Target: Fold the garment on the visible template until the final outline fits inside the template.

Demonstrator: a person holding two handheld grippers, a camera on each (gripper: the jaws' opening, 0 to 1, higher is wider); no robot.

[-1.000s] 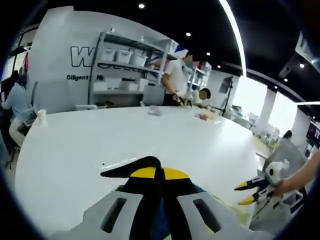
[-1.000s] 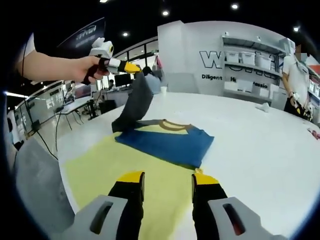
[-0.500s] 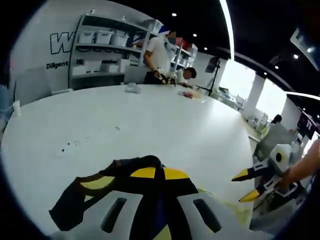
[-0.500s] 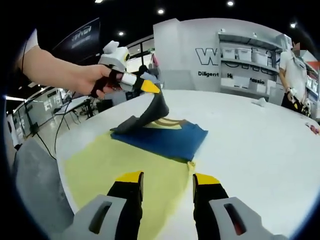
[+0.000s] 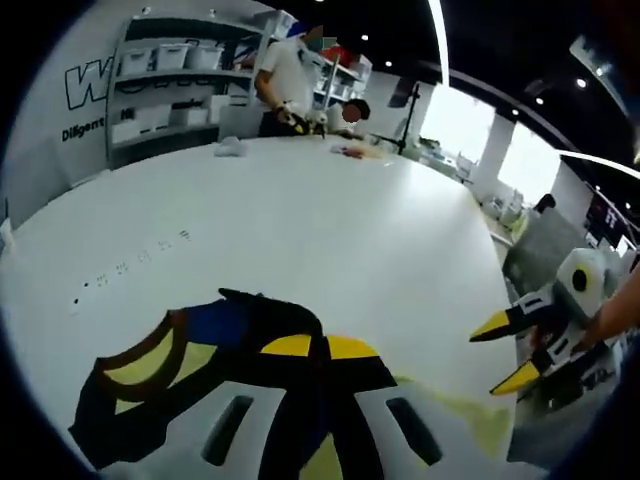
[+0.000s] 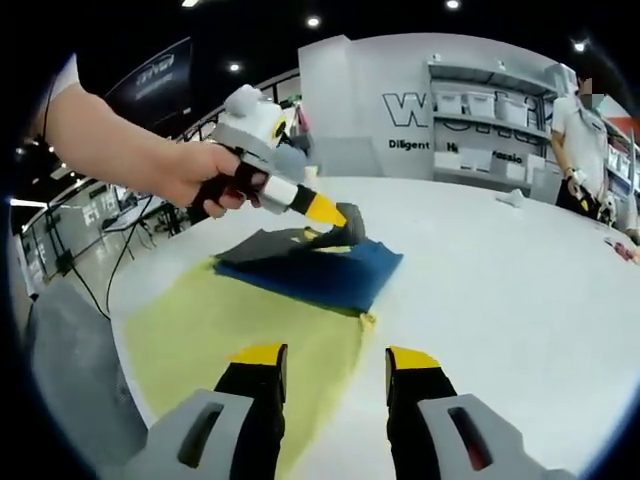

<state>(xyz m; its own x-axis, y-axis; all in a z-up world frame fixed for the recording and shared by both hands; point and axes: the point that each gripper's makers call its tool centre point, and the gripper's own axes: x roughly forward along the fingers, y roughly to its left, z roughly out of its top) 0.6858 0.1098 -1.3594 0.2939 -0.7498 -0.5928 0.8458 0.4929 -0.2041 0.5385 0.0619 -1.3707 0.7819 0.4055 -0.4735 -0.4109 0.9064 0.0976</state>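
A blue garment (image 6: 325, 272) with dark parts and a yellow, brown-edged neckline lies folded on the yellow template (image 6: 230, 335) on the white table (image 6: 500, 300). In the right gripper view a hand holds my left gripper (image 6: 338, 214) low over the garment's far edge, shut on a dark fold of it. The left gripper view has my left gripper (image 5: 320, 347) with its jaws together on the garment (image 5: 190, 350), whose cloth spreads out to the left. My right gripper (image 6: 335, 357) stands open over the template's near part, apart from the garment. It also appears as the right gripper (image 5: 512, 351), open.
Shelves with white bins (image 6: 480, 110) line the far wall. People (image 5: 285, 80) stand at the table's far end beside small items (image 5: 355, 152). A grey chair back (image 6: 70, 380) sits by the table edge on the left.
The left gripper has come down and across with the dark fold, from raised above the table to low over the blue garment. The right gripper has stayed open in place.
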